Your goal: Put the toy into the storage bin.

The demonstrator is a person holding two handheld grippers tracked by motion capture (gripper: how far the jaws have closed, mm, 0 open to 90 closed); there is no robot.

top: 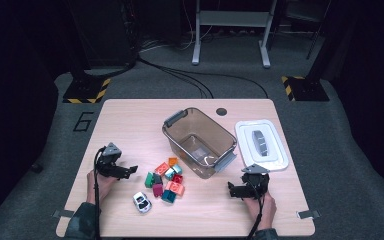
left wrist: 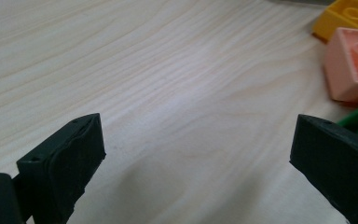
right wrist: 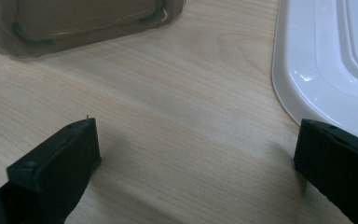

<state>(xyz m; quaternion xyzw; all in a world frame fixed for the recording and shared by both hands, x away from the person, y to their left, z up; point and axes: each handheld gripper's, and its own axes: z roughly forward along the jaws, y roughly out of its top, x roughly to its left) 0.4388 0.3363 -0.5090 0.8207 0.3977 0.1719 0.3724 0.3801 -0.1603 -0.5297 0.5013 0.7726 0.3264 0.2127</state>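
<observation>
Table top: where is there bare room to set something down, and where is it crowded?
Free: the far left stretch of the table beyond the left gripper, and the near edge between toy car and right gripper. Crowded: the blocks beside the bin, with the lid close on its other side.

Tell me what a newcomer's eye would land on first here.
The heap of bright blocks at the table's middle front stands out first, with a small white toy car just in front of it. Behind them sits a clear brown bin, empty, its white lid lying flat to its right. The left tongs and right tongs rest open at either side.
</observation>
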